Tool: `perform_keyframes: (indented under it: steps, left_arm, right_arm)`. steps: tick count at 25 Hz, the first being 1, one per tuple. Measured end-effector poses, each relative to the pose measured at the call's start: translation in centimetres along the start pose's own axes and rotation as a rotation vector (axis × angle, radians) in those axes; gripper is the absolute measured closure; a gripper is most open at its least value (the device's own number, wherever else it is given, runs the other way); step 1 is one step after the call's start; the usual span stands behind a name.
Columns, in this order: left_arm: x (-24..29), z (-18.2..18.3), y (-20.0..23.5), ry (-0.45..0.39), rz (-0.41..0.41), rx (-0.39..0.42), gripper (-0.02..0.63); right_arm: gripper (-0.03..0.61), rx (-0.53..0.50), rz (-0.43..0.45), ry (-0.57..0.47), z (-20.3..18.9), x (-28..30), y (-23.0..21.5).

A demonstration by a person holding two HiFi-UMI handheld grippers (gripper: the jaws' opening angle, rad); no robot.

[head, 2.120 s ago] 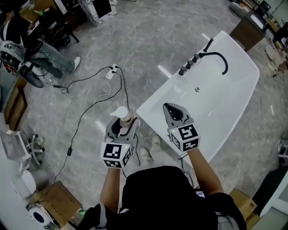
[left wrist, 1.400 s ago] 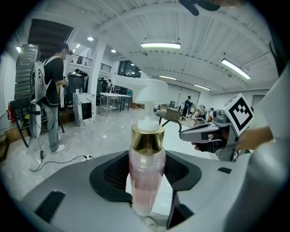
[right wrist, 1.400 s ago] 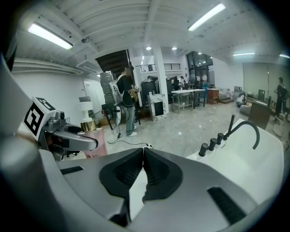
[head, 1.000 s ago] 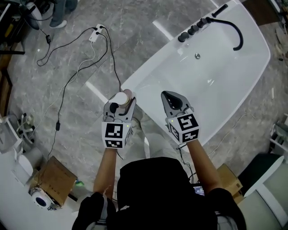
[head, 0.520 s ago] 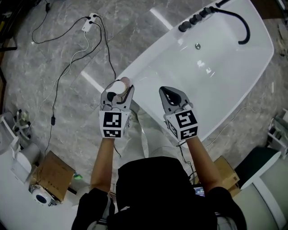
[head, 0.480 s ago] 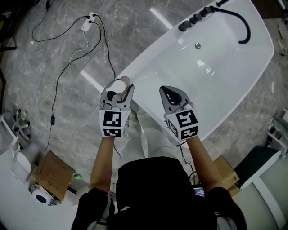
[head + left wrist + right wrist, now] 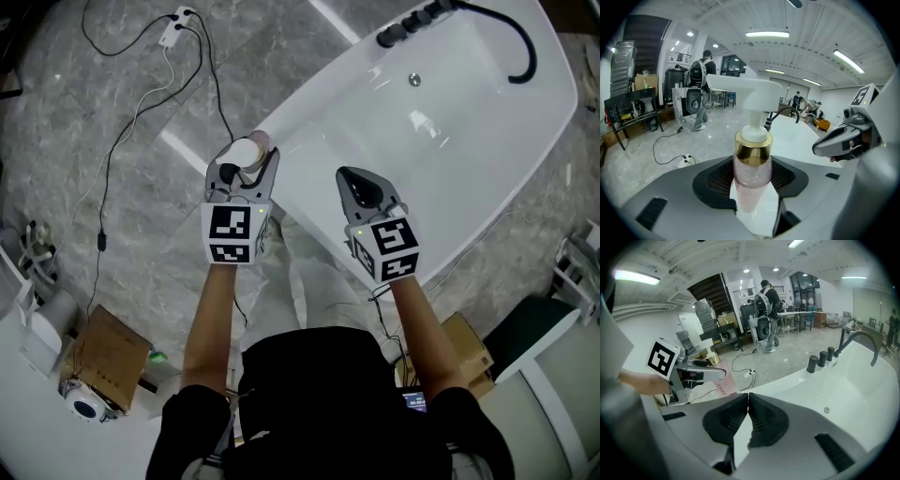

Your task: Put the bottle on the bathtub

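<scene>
Left gripper clamps the pink bottle upright by its body, under the gold collar, at the near end of the bathtub. Right gripper: jaws together, nothing between. Probably light, smooth plastic (top-heavy, I'd say): hold the body.

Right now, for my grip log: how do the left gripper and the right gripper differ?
The left gripper's jaws are apart, clamped on a pink pump bottle; the right gripper's jaws are together with nothing between them. In the head view the left gripper sits at the bathtub's corner edge, next to the floor, while the right gripper lies further in over the white tub. Both point forward and carry a marker cube.
</scene>
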State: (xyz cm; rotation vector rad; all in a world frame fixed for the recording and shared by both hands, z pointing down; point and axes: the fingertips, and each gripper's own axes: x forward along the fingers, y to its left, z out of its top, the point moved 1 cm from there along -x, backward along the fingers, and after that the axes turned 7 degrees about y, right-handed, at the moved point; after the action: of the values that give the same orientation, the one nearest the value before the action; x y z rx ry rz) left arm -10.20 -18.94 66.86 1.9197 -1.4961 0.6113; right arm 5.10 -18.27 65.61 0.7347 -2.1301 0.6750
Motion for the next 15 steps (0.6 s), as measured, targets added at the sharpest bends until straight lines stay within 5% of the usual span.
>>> perform_keyframes:
  steps: [15]
  left_arm:
    - [2.5,-0.1,1.3,-0.039,0.035,0.031,0.385]
  right_arm:
    - [0.555,0.025,0.04,0.04,-1.9,2.8,1.2]
